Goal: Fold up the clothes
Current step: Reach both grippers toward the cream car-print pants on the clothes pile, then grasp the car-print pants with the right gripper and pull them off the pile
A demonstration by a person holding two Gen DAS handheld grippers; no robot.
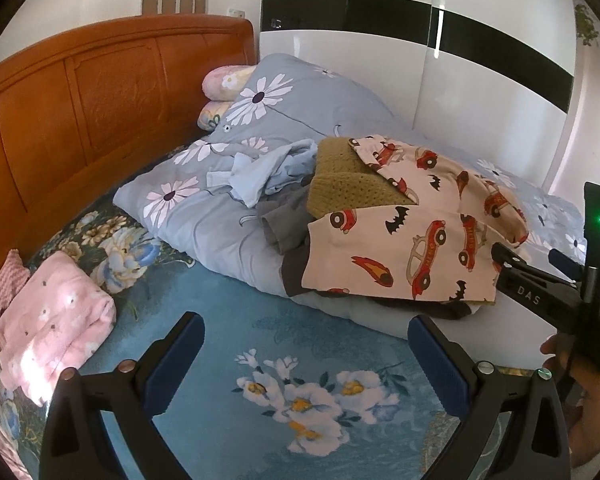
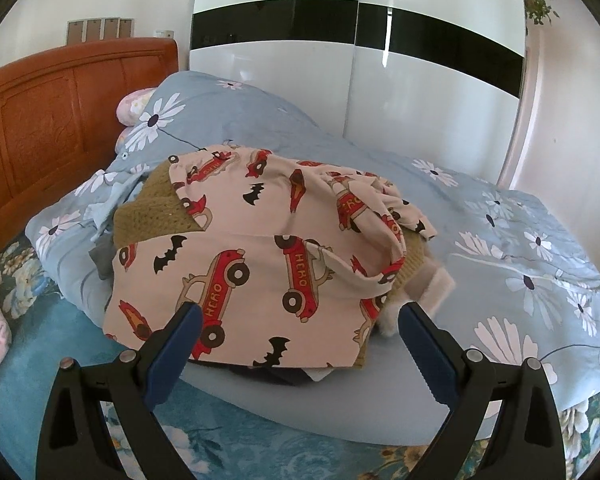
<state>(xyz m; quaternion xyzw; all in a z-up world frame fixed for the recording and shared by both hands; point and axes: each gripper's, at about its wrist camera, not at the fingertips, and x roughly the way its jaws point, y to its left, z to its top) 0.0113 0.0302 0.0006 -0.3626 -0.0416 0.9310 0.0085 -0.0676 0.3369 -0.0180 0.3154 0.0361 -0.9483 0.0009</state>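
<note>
Pile of unfolded clothes, car-print garment on top, lies on the quilt, one folded pink garment set aside; left gripper and right gripper both spread, empty.

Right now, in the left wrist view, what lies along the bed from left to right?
Folded pink garment → light blue shirt → olive knit → car-print pajama → right gripper.

- left gripper: black plastic frame, blue ridged pads, little round silver screws at 4 and 8 o'clock
- right gripper: same build, "DAS" printed on its side, green light glowing
</note>
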